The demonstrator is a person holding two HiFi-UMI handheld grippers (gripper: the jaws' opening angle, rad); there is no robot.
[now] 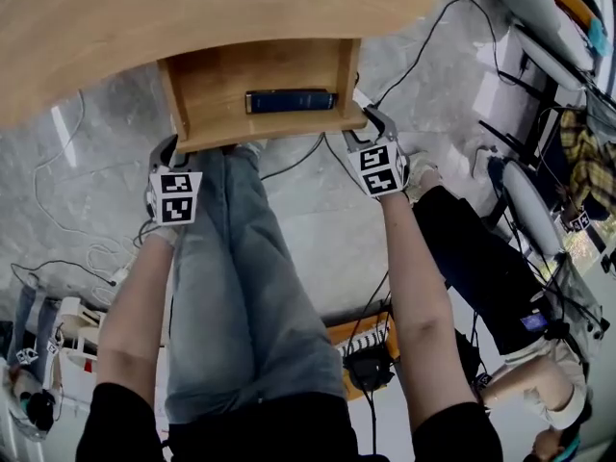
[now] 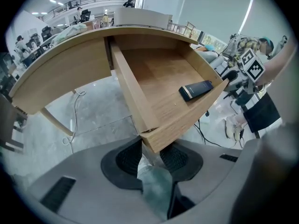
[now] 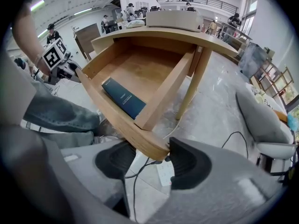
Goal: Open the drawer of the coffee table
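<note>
The wooden coffee table (image 1: 144,17) has its drawer (image 1: 212,89) pulled out toward me. A flat dark blue case (image 1: 290,100) lies inside it, also visible as the case (image 2: 196,89) and the case (image 3: 124,98). My left gripper (image 1: 173,149) clamps the front board's left corner; in the left gripper view the left gripper (image 2: 152,157) has that corner of the drawer (image 2: 159,73) between its pads. My right gripper (image 1: 372,123) holds the right corner; in the right gripper view the right gripper (image 3: 150,158) grips the drawer's (image 3: 140,69) front edge.
My jeans-clad legs (image 1: 241,287) stand right below the drawer. Cables and a white power strip (image 3: 164,171) lie on the grey floor. A table leg (image 3: 194,85) stands to the right, with a grey chair (image 3: 266,125) beyond. Another person (image 1: 500,287) sits at the right.
</note>
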